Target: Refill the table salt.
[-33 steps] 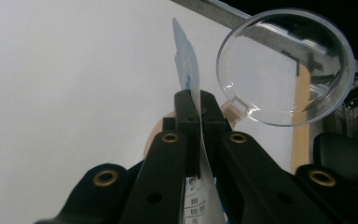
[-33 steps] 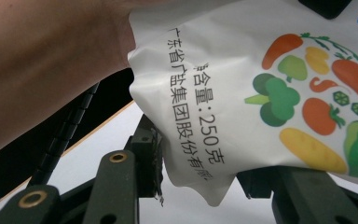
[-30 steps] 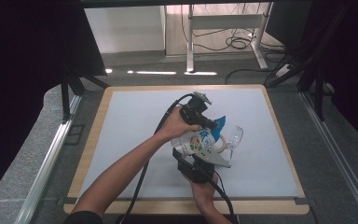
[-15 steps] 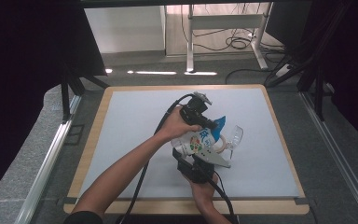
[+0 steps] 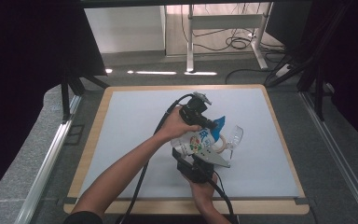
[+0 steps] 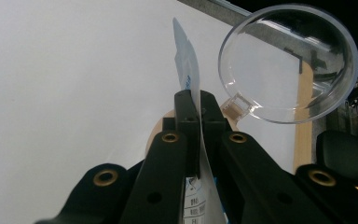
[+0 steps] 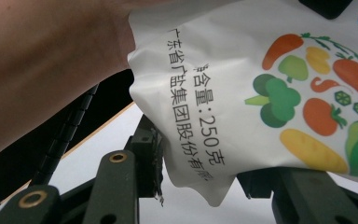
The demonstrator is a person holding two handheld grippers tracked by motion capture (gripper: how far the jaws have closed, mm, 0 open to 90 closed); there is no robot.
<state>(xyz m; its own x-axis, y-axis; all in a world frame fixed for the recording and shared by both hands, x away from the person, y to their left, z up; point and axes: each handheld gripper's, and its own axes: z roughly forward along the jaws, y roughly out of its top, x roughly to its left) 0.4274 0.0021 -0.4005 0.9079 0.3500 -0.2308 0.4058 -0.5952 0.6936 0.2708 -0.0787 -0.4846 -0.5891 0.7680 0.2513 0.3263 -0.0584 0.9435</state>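
A white bag printed with vegetables and with a blue top is held up over the middle of the white mat. My left gripper comes from the far side and is shut on the bag's thin blue top edge; the jaws pinch it flat. My right gripper reaches in from the near side. Its jaws close on the bag's lower corner, which bulges between them. A clear round plastic dish sits just beyond the bag, right of it.
A tan ring lies on the mat beside the clear dish. The mat covers a wood-edged table. Both forearms come in from the bottom edge, trailing black cables. Metal rails flank the table.
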